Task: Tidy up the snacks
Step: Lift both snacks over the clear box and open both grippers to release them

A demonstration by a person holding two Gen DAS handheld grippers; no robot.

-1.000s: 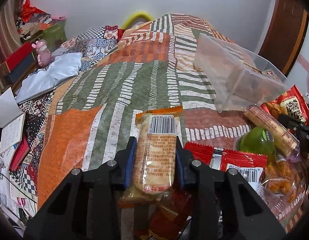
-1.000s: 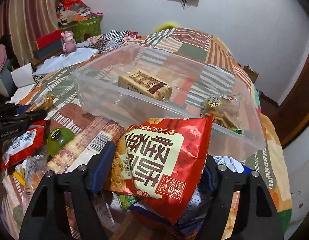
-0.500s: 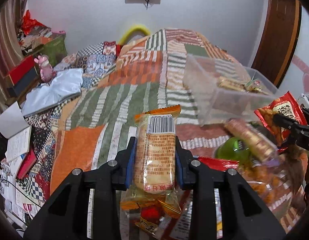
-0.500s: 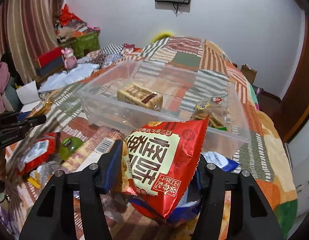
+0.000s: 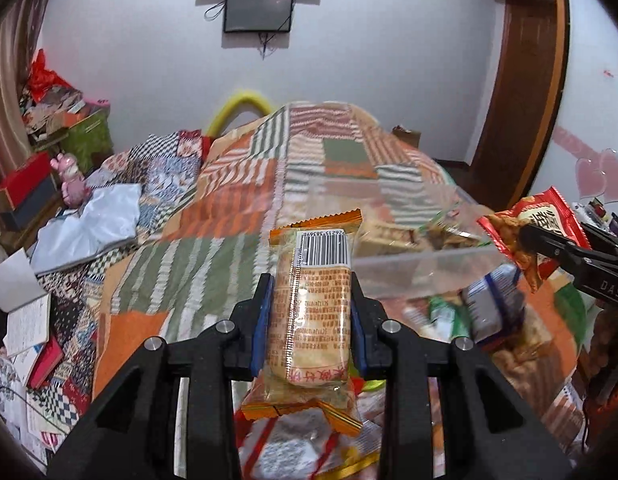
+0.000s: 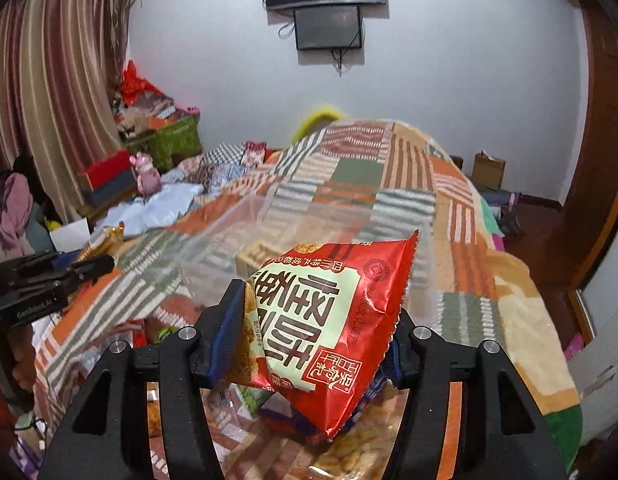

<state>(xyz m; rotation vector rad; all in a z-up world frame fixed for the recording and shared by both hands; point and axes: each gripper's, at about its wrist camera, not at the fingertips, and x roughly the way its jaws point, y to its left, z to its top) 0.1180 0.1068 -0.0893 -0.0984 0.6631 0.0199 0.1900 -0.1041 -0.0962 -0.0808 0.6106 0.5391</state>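
Observation:
My left gripper [image 5: 311, 312] is shut on an orange-wrapped biscuit packet [image 5: 313, 304] and holds it upright above the bed. My right gripper [image 6: 315, 328] is shut on a red snack bag [image 6: 333, 320], lifted above the snack pile; that bag also shows at the right of the left wrist view [image 5: 529, 232]. A clear plastic bin [image 5: 409, 248] lies ahead on the bed with a boxed snack [image 6: 255, 258] inside. The bin also shows in the right wrist view [image 6: 237, 240], blurred by motion.
Loose snack packets [image 5: 489, 312] lie below both grippers on the patchwork quilt [image 5: 309, 168]. Books and papers [image 5: 25, 320] lie at the left. A pink toy [image 6: 147, 174] and boxes stand by the curtain. A wooden door [image 5: 525, 80] is at the right.
Both grippers have risen with their packets, so the bed and bin now sit lower and farther off. The wall screen has come into view.

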